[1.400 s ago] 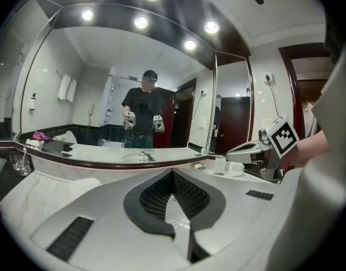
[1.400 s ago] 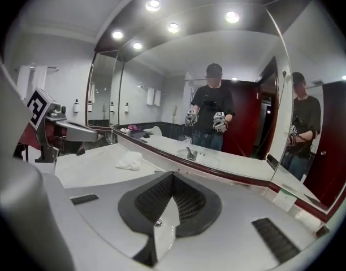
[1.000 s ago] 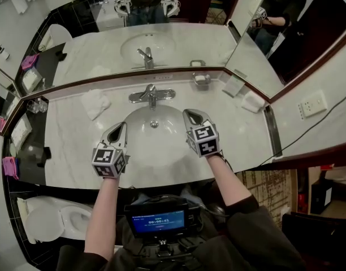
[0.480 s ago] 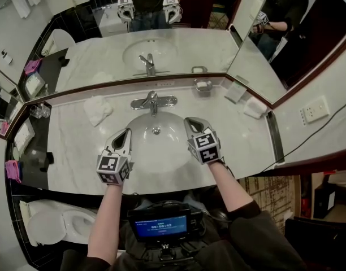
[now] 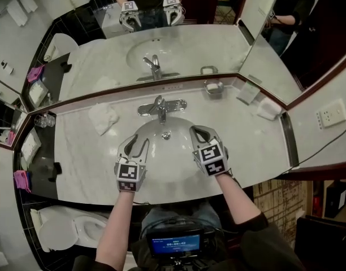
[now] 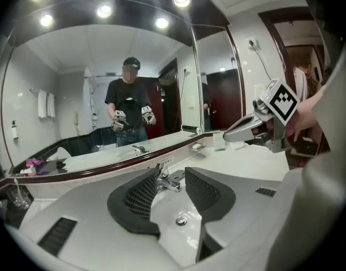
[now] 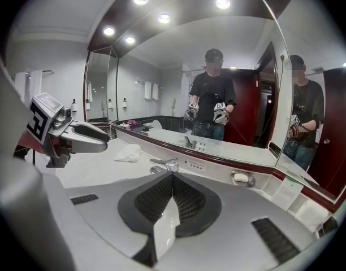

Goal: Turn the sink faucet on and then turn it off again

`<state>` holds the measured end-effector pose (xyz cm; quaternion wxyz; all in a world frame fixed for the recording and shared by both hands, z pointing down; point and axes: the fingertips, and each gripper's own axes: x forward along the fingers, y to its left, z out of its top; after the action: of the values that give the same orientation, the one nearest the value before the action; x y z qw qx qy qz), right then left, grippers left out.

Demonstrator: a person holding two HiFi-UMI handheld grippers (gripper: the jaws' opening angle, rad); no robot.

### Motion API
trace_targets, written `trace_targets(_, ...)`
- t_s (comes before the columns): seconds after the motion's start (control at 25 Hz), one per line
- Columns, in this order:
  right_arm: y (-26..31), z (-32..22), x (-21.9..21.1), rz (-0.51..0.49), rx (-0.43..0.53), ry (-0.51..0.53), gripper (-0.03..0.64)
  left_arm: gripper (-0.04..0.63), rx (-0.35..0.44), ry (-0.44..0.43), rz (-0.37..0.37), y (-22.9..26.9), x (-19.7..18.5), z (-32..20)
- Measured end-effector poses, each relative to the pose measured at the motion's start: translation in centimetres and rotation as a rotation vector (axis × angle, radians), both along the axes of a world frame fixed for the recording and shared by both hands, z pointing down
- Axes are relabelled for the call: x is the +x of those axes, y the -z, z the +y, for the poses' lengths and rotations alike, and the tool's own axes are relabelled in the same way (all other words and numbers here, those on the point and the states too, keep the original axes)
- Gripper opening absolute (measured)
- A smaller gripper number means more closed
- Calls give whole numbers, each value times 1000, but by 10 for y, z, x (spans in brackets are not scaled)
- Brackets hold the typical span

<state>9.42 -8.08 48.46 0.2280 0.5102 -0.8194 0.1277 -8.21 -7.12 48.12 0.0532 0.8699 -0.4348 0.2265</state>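
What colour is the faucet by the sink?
Shiny silver metal. The faucet shows best in the head view.

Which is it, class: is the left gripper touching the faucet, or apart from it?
Apart. The head view shows bare basin between the left gripper and the faucet; its jaws, just opening, hold nothing.

In the right gripper view the right gripper (image 7: 172,179), jaws pressed together, covers nearly all of the sink (image 7: 163,226) and the base of the faucet (image 7: 164,165). In the head view, print on the screen (image 5: 174,245) at 6 o'clock and on the card (image 5: 249,92) at 2 o'clock is too small to read. The small clear things (image 5: 44,120) at 9 o'clock on the tabletop (image 5: 77,157) cannot be told.
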Motion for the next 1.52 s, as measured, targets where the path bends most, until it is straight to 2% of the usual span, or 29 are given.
trace_targets(0.12, -13, -6, -4, 2, -16, -5, 21, 234, 26, 3, -103, -21, 3, -24)
trace_targets(0.24, -27, -14, -5, 0, -29, -9, 21, 292, 51, 19, -198, -45, 6, -52)
trace_targets(0.32, -36, -20, -6, 2, -34, -14, 21, 343, 83, -7, -296, -60, 10, -70)
trace_targets(0.52, -50, -33, -12, 0, -42, -22, 21, 353, 211, -135, -621, -88, 24, -103)
trace_targets(0.64, -56, -38, -18, -3, -45, -16, 21, 353, 269, -208, -757, -109, 25, -116)
trace_targets(0.72, -61, -39, -20, -2, -48, -12, 21, 353, 307, -245, -817, -119, 27, -124)
trace_targets(0.92, -74, -36, -18, 7, -65, -17, 21, 333, 401, -331, -914, -137, 35, -139)
trace_targets(1.08, -82, -36, -13, 18, -73, -28, 21, 305, 480, -380, -957, -144, 41, -148)
trace_targets(1.24, -88, -40, -9, 22, -79, -37, 21, 205, 562, -406, -963, -147, 48, -152)
trace_targets(1.36, -91, -42, -6, 21, -80, -43, 21, 58, 614, -411, -956, -146, 51, -155)
trace_targets(1.52, -94, -40, -6, 19, -86, -47, 21, 54, 631, -441, -956, -144, 54, -154)
